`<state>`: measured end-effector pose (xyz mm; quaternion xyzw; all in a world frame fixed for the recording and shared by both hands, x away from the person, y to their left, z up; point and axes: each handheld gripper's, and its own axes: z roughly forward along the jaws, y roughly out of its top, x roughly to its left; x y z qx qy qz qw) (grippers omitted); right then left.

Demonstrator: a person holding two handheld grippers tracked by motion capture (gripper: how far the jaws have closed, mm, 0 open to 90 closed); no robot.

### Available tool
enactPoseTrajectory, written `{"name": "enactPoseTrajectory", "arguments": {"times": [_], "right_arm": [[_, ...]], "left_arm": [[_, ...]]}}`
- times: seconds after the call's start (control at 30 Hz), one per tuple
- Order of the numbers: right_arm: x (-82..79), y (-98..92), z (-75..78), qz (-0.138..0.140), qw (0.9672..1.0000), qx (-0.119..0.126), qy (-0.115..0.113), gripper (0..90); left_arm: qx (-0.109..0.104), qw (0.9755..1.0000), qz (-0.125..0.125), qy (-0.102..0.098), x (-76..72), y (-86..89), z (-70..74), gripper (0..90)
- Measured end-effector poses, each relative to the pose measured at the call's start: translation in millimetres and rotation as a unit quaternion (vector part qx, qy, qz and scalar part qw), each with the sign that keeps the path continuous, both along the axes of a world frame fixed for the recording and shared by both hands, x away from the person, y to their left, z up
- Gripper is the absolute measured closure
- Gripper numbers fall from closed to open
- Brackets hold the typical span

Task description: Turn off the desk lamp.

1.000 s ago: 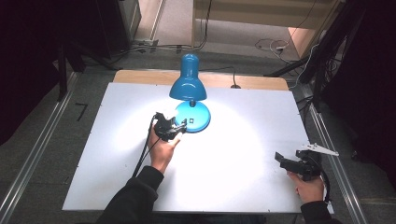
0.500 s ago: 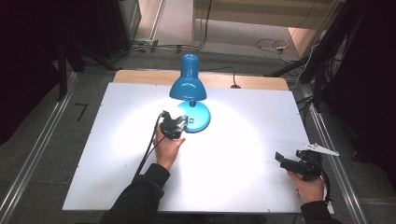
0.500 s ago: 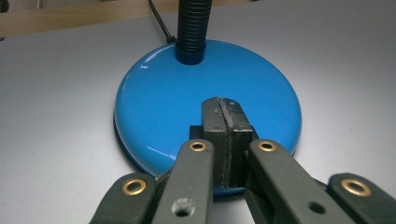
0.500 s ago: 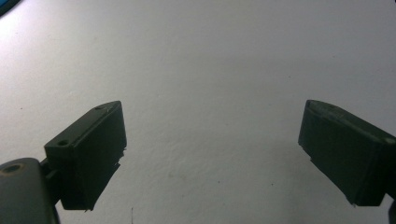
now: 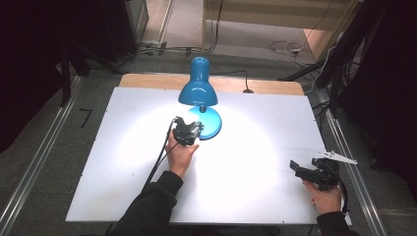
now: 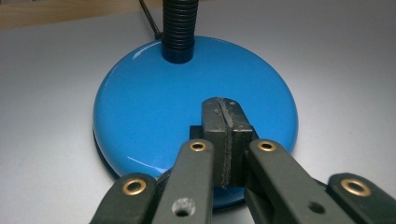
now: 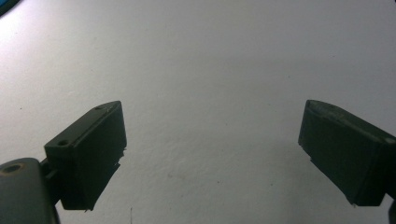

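Note:
A blue desk lamp (image 5: 198, 88) stands lit at the back middle of the white table (image 5: 255, 147), its shade over its round blue base (image 5: 210, 123). My left gripper (image 5: 189, 130) is shut with nothing in it, its tips over the near edge of the base (image 6: 187, 107). In the left gripper view the jaws are pressed together, and the black ribbed neck (image 6: 178, 28) rises behind them. My right gripper (image 5: 297, 168) rests open near the table's front right corner, its fingers (image 7: 88, 154) wide apart above bare table.
The lamp's black cord (image 5: 246, 81) runs off the back over a wooden strip (image 5: 147, 81). Metal rails (image 5: 39, 162) flank the table on both sides. Cables lie on the floor behind.
My left gripper has moved forward and right, from beside the lamp base to over its near edge. The right gripper has stayed put.

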<state>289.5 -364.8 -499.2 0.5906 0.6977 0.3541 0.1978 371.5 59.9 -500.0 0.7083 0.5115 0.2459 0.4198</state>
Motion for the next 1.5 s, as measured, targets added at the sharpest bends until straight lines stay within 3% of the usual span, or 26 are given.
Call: {"name": "enactPoseTrajectory", "arguments": {"times": [0.47, 0.93, 1.0, 1.1, 1.2, 1.5], "right_arm": [[0.0, 0.8, 0.3, 0.001, 1.0, 0.001, -0.001, 6.4], [1.6, 2.6, 0.4, 0.004, 1.0, 0.0, -0.001, 6.4], [2.0, 2.7, 0.0, 0.005, 1.0, 0.0, 0.0, 6.4], [1.8, 1.8, -0.1, 0.004, 1.0, 0.001, 0.0, 6.4], [1.8, 1.6, -0.3, 0.004, 1.0, 0.0, 0.0, 6.4], [1.2, 3.4, 0.3, 0.005, 1.0, -0.001, -0.001, 6.4]], "left_arm": [[0.019, 0.9998, 0.001, -0.001, 4.5, -1.9, -0.6, 90.0], [0.021, 0.9998, 0.005, 0.002, 6.1, -2.7, 0.4, 90.0], [0.025, 0.9997, 0.003, -0.003, 5.1, -3.4, 0.2, 90.0], [0.013, 0.9999, -0.003, -0.01, 3.6, -6.1, 2.2, 90.0], [0.023, 0.9997, -0.006, -0.001, 3.8, -7.7, 1.4, 90.0], [0.02, 0.9997, -0.012, -0.005, 3.6, -11.4, -0.2, 90.0]]}}
